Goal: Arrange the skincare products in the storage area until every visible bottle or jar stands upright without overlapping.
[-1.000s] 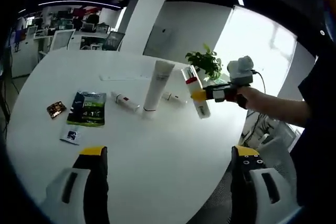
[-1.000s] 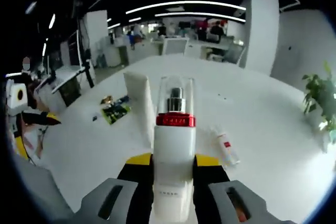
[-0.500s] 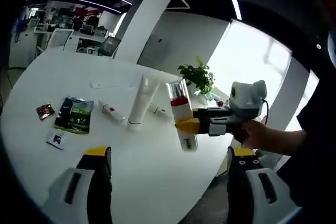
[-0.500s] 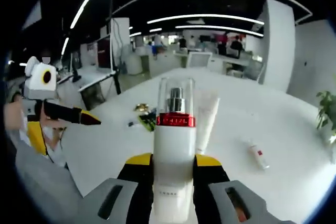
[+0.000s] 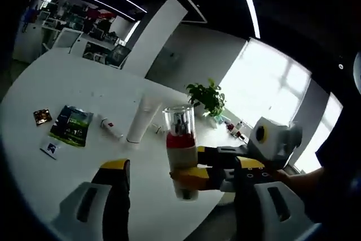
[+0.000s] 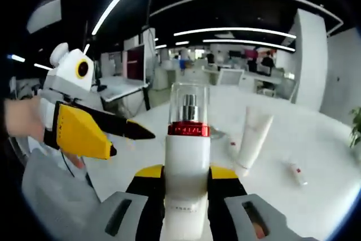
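A white pump bottle with a red band and a clear cap stands upright in my right gripper, which is shut on its lower body. In the left gripper view the same bottle hangs in the air above the table's near edge, with the right gripper reaching in from the right. It sits in the gap between the jaws of my open left gripper, touching neither. The left gripper comes in from the left. A white tube stands on its cap on the table, with a small bottle lying beside it.
On the round white table lie a green sachet, a small white sachet and a brown packet. A potted plant stands at the far edge. The tube and a lying small bottle sit to the right.
The right gripper has carried the pump bottle off the table area and in towards the left gripper, so the bottle now sits between the left jaws. Both cameras shifted.
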Demonstrator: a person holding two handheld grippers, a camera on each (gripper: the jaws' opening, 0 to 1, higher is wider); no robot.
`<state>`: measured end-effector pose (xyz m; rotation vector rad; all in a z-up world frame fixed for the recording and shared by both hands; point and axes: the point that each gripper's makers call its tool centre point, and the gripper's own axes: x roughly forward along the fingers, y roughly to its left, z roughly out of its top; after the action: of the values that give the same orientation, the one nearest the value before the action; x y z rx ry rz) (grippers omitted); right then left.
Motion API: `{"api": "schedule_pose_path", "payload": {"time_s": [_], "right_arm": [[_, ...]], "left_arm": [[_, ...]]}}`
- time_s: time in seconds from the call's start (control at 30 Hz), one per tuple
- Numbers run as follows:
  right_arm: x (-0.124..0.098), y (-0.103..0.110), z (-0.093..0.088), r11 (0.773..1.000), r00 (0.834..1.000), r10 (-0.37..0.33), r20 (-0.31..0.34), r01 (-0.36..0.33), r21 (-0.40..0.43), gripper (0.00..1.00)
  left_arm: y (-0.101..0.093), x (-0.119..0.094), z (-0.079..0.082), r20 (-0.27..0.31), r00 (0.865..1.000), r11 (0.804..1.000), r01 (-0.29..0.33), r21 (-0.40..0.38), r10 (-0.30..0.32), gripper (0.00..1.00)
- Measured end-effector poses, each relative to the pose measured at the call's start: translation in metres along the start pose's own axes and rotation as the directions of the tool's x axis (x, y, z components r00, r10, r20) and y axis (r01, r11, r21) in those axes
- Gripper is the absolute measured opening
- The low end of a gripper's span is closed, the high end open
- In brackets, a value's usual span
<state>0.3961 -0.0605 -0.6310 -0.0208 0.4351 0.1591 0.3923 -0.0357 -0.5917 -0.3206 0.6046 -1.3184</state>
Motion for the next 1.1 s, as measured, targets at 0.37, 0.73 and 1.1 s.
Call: {"api": "schedule_pose_path", "payload": {"time_s": [0.37,0.73,1.1], "right_arm": [[-0.002,0.025,0.01,0.999,0.999,0.041,0.03,-0.04,-0.029,0.2],[-0.001,0.034,0.021,0.996,0.998,0.03,0.057,-0.025,-0.081,0.2],[-0.001,0.034,0.028,0.999,0.997,0.022,0.07,-0.019,-0.051,0.21]], "left_arm": [[0.002,0.008,-0.002,-0.008,1.0,1.0,-0.024,0.006,0.024,0.5],[0.009,0.006,0.01,0.064,0.995,0.997,-0.078,-0.016,0.078,0.3],[0.004,0.008,0.017,0.104,0.992,0.997,-0.077,0.026,0.074,0.25]]}}
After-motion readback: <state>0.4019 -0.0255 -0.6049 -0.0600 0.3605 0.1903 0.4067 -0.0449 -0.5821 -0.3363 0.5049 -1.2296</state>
